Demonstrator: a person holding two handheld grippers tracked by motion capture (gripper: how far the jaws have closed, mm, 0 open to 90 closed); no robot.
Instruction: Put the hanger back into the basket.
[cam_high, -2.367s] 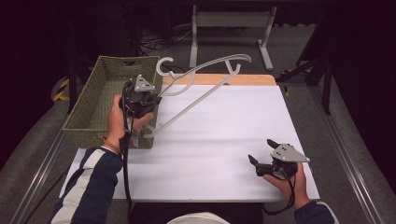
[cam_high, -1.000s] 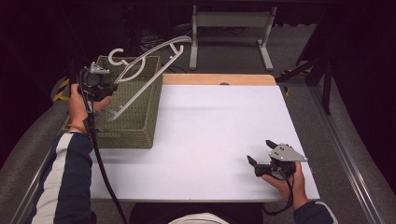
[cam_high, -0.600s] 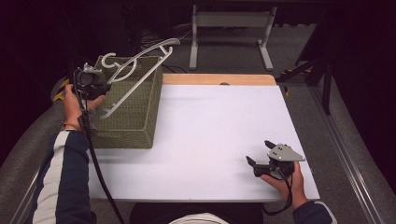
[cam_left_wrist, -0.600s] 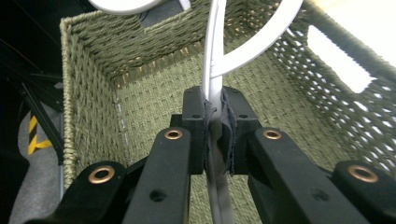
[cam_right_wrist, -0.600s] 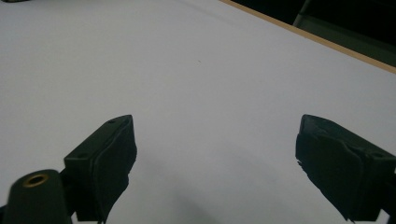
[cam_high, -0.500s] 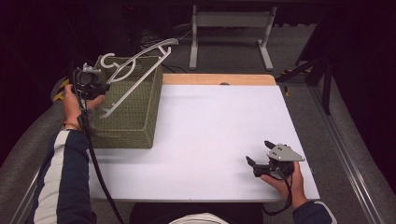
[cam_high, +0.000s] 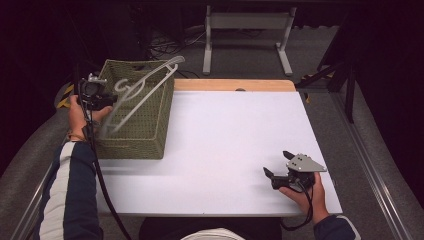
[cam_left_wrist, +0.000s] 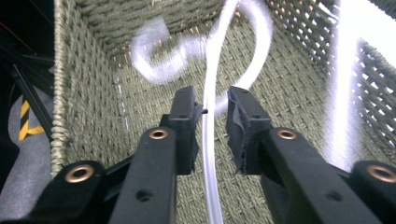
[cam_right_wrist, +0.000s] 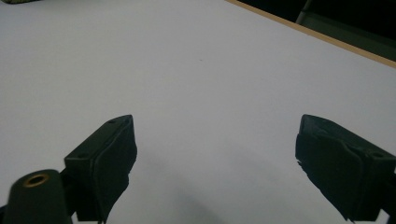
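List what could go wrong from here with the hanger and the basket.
1. In the left gripper view the left gripper has its jaws slightly apart around the white hanger, which is motion-blurred; it may fall uncontrolled.
2. In the high view the hanger's far end sticks out above the rim of the woven basket, so it could catch there and tip out onto the table.
3. The right gripper sits far away, probably too far to help.

Dark room w/ grey floor (cam_high: 320, 55), white metal frame (cam_high: 247, 22) behind table (cam_high: 235, 135).
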